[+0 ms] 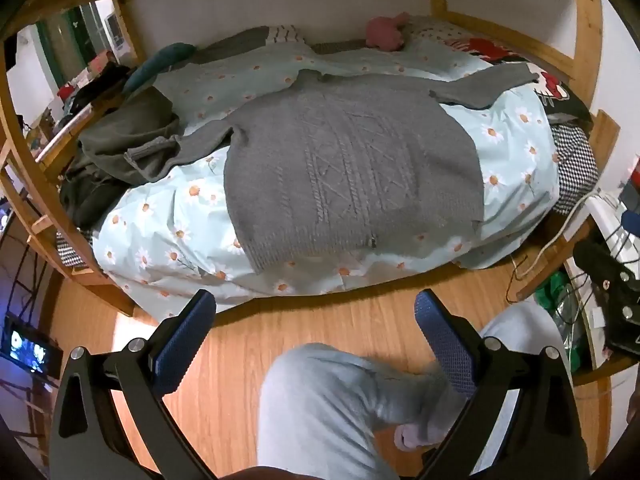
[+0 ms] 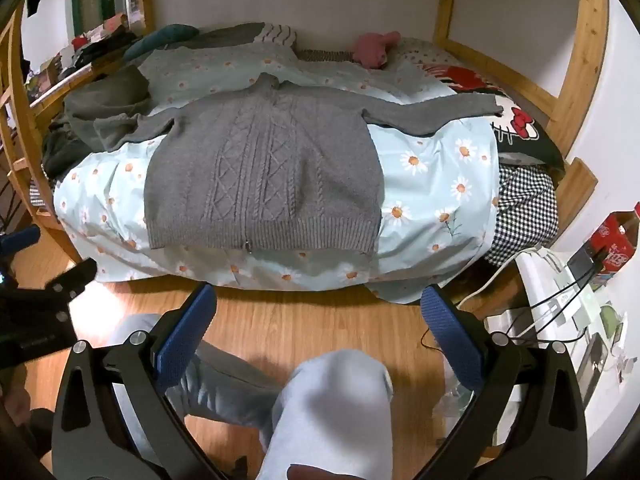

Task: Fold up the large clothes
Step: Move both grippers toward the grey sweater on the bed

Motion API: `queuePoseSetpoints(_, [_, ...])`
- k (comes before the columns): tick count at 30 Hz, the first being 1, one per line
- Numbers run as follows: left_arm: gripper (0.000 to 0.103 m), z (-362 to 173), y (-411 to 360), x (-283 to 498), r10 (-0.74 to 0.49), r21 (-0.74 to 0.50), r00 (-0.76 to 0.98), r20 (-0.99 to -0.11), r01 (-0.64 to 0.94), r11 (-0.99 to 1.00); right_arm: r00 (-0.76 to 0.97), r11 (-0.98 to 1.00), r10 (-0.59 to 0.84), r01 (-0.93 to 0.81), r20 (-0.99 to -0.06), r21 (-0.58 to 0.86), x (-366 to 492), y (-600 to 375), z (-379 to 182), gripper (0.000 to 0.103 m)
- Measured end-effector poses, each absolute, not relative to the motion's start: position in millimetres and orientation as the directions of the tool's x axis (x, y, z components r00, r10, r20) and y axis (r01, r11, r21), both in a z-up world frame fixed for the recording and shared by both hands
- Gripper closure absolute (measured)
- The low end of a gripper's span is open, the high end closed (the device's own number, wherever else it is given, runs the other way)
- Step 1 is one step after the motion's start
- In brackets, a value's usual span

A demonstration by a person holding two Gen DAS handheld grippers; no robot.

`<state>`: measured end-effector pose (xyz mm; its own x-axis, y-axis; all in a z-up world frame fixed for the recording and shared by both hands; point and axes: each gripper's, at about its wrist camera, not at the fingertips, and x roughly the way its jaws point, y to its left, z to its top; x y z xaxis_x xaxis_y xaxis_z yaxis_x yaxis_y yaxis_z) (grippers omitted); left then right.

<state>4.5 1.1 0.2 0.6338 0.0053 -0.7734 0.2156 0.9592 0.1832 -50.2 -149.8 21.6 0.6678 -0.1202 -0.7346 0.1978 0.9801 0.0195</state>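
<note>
Here both tongs, the left gripper (image 1: 315, 312) and the right gripper (image 2: 319, 306), are gaping wide and empty at the bottom of their frames. Mid-frame, the grey sweater (image 2: 264, 168) is lying flat on the daisy quilt (image 2: 432, 184); soft and floppy, it likely wants pinching at its 2 sleeves.

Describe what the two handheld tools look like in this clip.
Both look identical. The left tool and right tool each have black angular metal arms with cut-out slots and silver round bolts. Their fingers carry blue pads with a fine mesh texture. No cables or markings show on them.
</note>
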Motion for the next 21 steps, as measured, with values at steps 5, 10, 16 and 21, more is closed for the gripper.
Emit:
queuePoseSetpoints(5, [0.006, -5, -1, 21, 0.022, 0.194, 0.626, -0.78, 0.209, 0.958, 0.668, 0.984, -0.09, 0.176, -0.738, 0.04, -26, -153, 14, 0.003])
queuePoseSetpoints(10, [0.006, -11, -6, 45, 0.036, 0.19, 0.609, -0.793, 0.191, 0.963, 0.67, 0.986, -0.071, 0.16, -0.739, 0.05, 5, -159, 6, 0.003])
queuePoseSetpoints(16, [0.006, -26, 5, 87, 0.045, 0.171, 0.581, -0.812, 0.163, 0.972, 0.668, 0.988, -0.062, 0.146, -0.741, 0.049, 44, -163, -7, 0.003])
queuePoseSetpoints(21, [0.006, -43, 29, 127, 0.085, 0.177, 0.544, -0.835, 0.12, 0.977, 0.651, 0.992, -0.036, 0.115, -0.758, 0.052, 94, -155, -23, 0.003])
